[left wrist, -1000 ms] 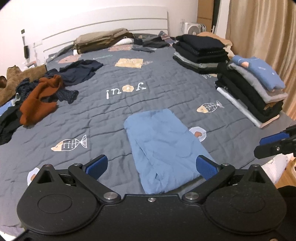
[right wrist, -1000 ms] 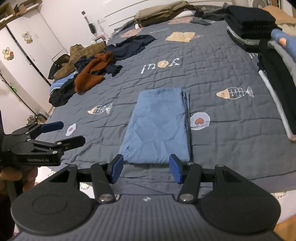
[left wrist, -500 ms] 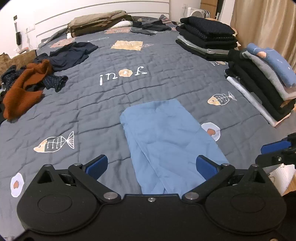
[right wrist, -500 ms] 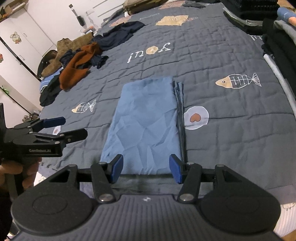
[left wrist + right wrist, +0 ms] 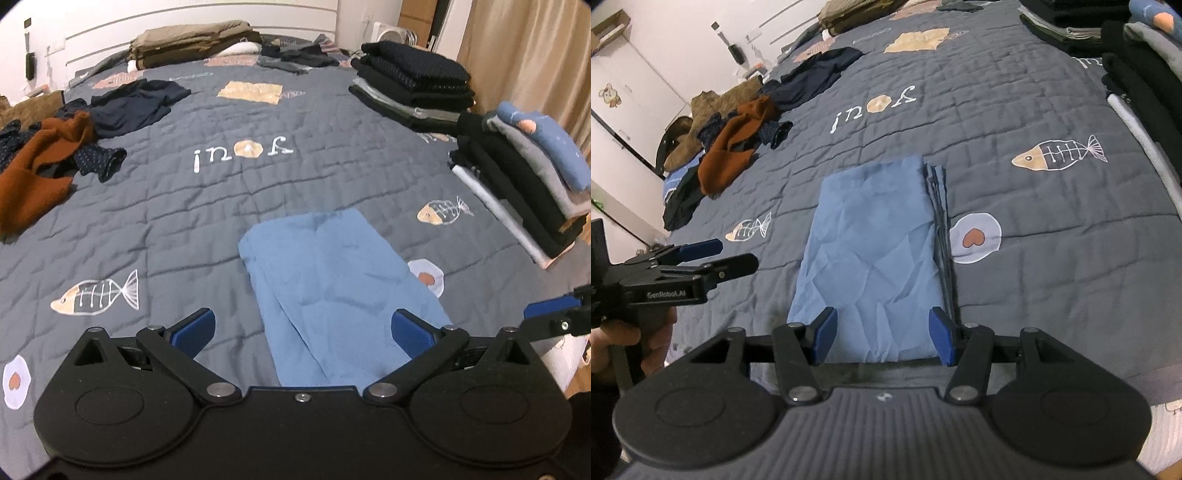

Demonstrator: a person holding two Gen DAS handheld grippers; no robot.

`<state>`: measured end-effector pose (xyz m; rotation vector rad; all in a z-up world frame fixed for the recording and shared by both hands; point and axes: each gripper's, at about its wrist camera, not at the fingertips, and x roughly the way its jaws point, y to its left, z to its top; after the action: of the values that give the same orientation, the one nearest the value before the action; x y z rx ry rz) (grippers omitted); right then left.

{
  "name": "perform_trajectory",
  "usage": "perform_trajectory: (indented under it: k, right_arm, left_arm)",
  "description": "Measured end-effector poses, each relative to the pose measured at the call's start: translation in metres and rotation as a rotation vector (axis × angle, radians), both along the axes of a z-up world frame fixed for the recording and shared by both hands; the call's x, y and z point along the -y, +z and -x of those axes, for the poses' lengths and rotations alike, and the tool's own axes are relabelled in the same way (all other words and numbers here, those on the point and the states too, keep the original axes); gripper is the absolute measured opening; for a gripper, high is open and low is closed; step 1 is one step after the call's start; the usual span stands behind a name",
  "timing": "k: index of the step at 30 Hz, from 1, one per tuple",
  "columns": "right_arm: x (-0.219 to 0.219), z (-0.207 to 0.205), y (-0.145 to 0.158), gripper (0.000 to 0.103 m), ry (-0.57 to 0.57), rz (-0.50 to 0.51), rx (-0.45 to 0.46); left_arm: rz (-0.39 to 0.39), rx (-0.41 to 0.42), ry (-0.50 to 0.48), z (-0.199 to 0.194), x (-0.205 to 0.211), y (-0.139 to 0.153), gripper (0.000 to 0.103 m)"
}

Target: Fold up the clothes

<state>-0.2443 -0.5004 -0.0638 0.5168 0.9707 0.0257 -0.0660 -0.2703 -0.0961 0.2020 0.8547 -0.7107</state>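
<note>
Two grippers: both hang over the near edge of the bed, pointing downward at the same folded cloth.
Left gripper: black frame with blue pads, jaws spread wide, nothing between the pads; the near end of the cloth lies below the gap.
Right gripper: black frame with blue pads, jaws partly apart and empty, framing the near edge of the cloth without pressing on it.
Person's hand: wrapped around the left gripper's handle, at the left edge of the right wrist view.
Folded light-blue garment: flat, long rectangle on the bed, near end just under both grippers, stacked layer edges showing along its right side in the right wrist view.
Grey quilted bedspread: printed with fish skeletons, fried eggs and white letters; the garment lies near its front edge, an egg print just beside the garment's right side.
Rust-brown crumpled garment: unfolded, at the left side of the bed, touching dark dotted cloth.
Dark navy loose garment: spread out behind the rust one.
Stack of folded dark, grey and blue clothes: at the right edge of the bed.
Second stack of folded black clothes: farther back on the right.
Pile of folded beige and brown clothes: against the white headboard.
</note>
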Motion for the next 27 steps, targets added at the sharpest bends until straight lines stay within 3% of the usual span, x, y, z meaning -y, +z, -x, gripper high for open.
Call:
perform_trajectory:
  k: [7,19,27]
  right_arm:
    - [0.005,-0.002,-0.008,0.054,-0.04,-0.05,0.005]
    - [0.008,-0.012,-0.029,0.054,-0.047,-0.11,-0.032]
    - [0.018,-0.02,-0.051,0.054,-0.052,-0.158,-0.07]
  left_arm:
    - [0.145,-0.08,-0.022,-0.026,-0.008,-0.012,0.101]
    - [0.287,-0.277,-0.034,-0.092,-0.023,-0.067,0.091]
    - [0.318,-0.354,-0.038,-0.126,-0.017,-0.106,0.087]
